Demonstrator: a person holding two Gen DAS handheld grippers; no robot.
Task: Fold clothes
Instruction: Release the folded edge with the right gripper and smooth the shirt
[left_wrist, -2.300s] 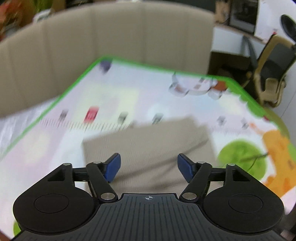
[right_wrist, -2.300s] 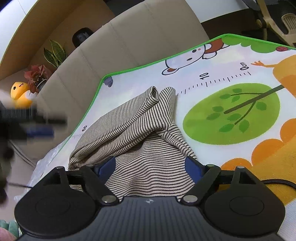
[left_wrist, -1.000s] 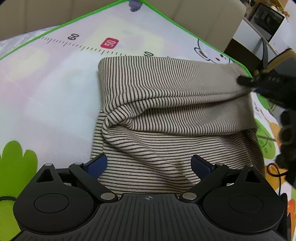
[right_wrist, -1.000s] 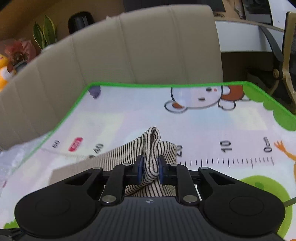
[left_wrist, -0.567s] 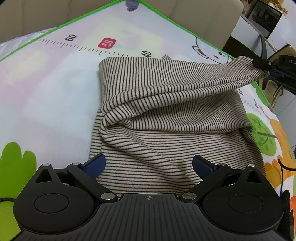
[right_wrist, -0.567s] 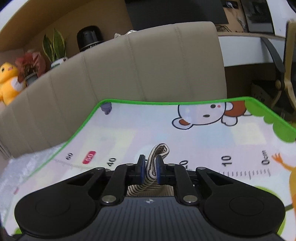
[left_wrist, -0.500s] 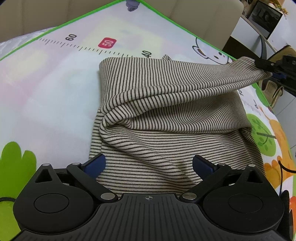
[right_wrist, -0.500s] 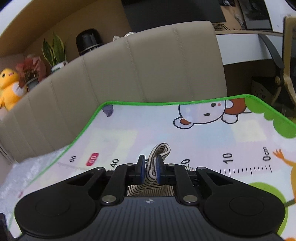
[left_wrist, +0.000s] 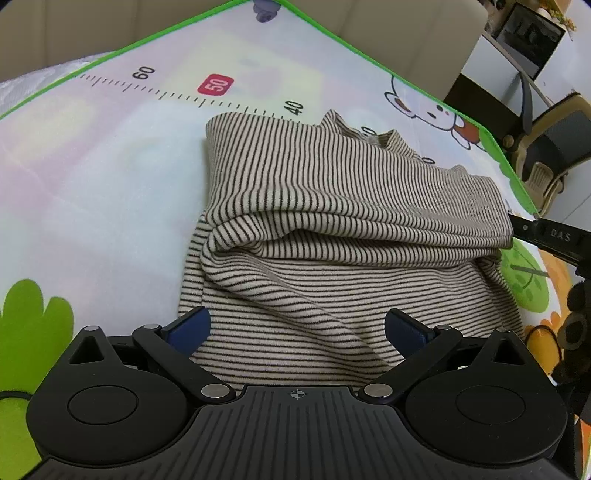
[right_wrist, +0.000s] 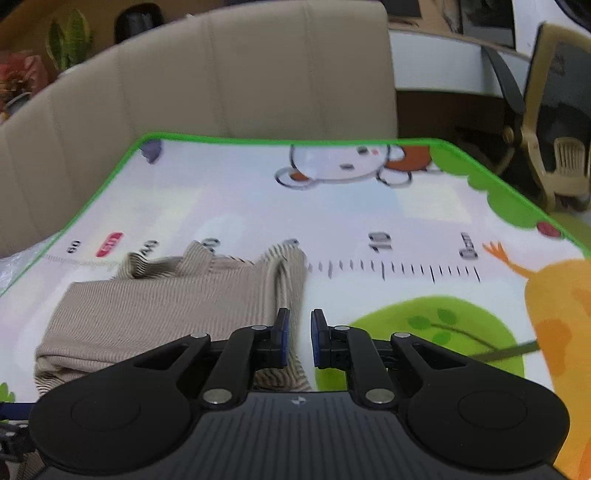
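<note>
- Two claws are in play. The left claw (left_wrist: 297, 326) is spread wide, its blue pads hanging over the near hem of the striped garment (left_wrist: 332, 192), and nothing is gripped between them.
- The right claw (right_wrist: 299, 332) is drawn almost closed, with only a thin slit left between the pads. Bare play mat (right_wrist: 369, 206) is seen through that slit, so no cloth is held.
- In the right wrist view the garment (right_wrist: 166, 306) lies just left of that claw. Its right edge runs up beside the left pad, but contact cannot be confirmed through the blur.
- In the left wrist view the same claw (left_wrist: 546, 236) is seen at the right edge of the frame, just beside the right end of the folded-over layer.
- The garment's long axis is laid across the left wrist frame, left to right. A thick fold ridge runs that way through the middle of the picture, with one layer doubled over the layer beneath.
- Its raised, collar-like corners point to the upper part of both frames, towards the printed ruler on the mat (left_wrist: 92, 166) and the beige sofa back (right_wrist: 258, 74) beyond.
- The near hem is judged to belong to the left claw, which sits right above it. The right end of the ridge is nearer the right claw.
- Any further fold is judged to turn on that ridge. A lift of the near hem would have to be carried up-frame, across the long axis.
</note>
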